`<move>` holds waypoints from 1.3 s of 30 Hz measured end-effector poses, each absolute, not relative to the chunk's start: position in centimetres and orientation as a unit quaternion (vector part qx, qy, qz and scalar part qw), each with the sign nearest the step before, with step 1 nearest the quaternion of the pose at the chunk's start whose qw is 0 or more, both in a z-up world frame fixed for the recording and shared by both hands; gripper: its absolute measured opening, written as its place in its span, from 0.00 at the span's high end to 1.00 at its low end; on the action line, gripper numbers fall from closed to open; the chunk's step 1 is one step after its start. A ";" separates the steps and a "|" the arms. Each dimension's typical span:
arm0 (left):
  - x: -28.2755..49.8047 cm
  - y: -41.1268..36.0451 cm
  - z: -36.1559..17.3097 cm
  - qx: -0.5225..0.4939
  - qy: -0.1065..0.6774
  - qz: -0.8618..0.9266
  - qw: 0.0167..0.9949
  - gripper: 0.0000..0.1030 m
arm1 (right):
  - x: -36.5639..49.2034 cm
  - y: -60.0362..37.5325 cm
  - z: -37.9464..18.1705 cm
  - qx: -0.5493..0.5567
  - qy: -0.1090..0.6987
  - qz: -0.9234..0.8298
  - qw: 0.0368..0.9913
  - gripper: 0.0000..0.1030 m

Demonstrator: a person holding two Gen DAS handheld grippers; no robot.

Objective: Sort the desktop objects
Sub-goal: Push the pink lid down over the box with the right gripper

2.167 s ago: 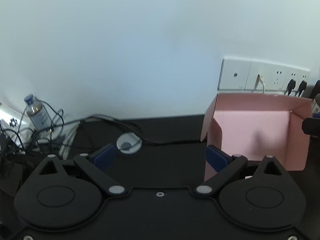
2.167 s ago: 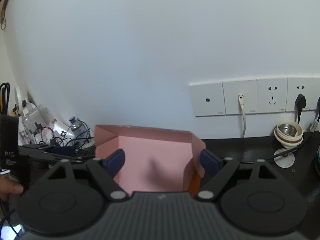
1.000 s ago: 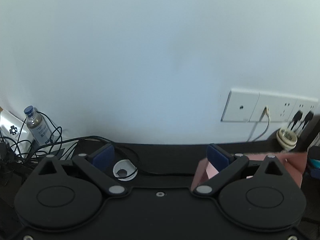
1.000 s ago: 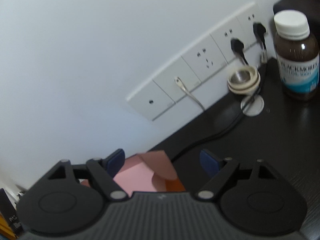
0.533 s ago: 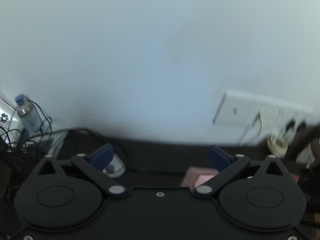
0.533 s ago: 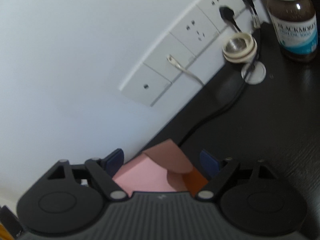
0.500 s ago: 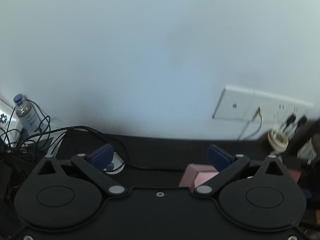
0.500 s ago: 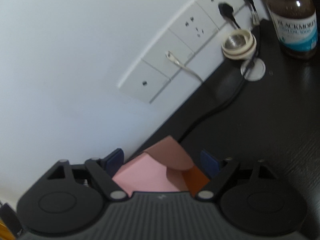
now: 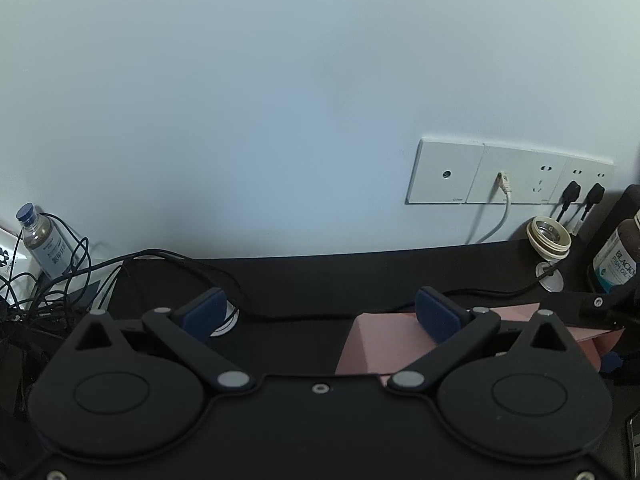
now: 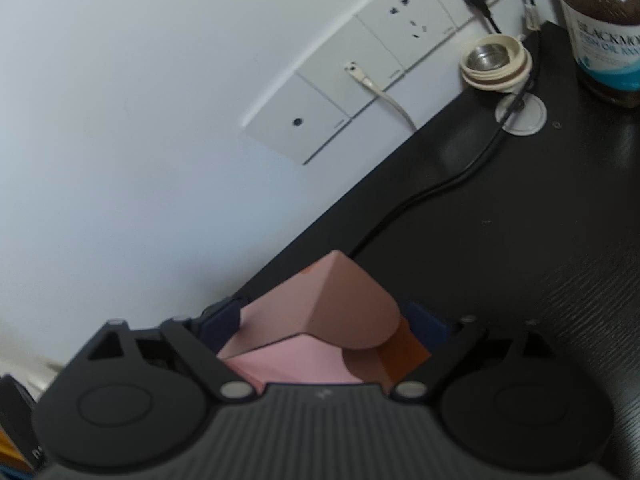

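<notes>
Left gripper [image 9: 320, 308]: spread wide, nothing between the blue pads, just left of the box [image 9: 384, 344] and above the dark desk [image 9: 320, 276]. Right-hand pad in front of the box's top edge, seen from the left wrist; touching or not, cannot tell.

Far left of the box, against the wall: a small water bottle [image 9: 42, 240], upright, blue cap, wrapped in a tangle of black cables [image 9: 60, 280]. Nearer the box on that same side, half hidden behind the left pad: a white disc [image 9: 230, 320] flat on the desk, with one cable running from it past the back of the box.

Box itself pink, cardboard, low on the desk, tipped with one flap [image 10: 356, 308] folded over and an orange inner face to the right of that flap.

Right gripper [image 10: 324, 320]: one pad on each side of the box, left pad against the pink wall, right pad partly hidden behind the orange face. Clamped or merely straddling: cannot tell.

Behind the box and to its right, on the wall: a row of white sockets [image 9: 508, 172], a pale plug and two black plugs in them. Right of the box, near the wall: a cream cup [image 9: 549, 237] with a metal inside, above a white desk grommet [image 9: 550, 280]. Furthest right of the box: a brown fish-oil bottle [image 10: 604, 32], upright, well apart from the box.
</notes>
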State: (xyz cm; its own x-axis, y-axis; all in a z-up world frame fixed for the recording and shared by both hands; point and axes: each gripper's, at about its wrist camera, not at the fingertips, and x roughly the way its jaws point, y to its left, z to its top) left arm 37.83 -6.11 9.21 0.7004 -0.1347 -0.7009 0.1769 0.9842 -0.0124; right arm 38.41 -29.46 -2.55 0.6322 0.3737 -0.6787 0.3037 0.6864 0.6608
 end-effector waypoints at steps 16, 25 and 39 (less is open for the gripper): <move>35.8 -4.6 10.1 0.044 0.382 -0.118 0.916 0.00 | 36.5 -29.3 -1.3 0.351 0.444 0.082 0.820 0.11; 34.8 -4.1 10.2 0.047 0.383 -0.131 0.913 0.00 | 35.4 -28.9 -1.3 0.344 0.455 0.092 0.816 0.11; 32.5 -2.8 9.4 0.029 0.388 -0.150 0.909 0.00 | 33.7 -28.3 -1.8 0.339 0.473 0.091 0.808 0.11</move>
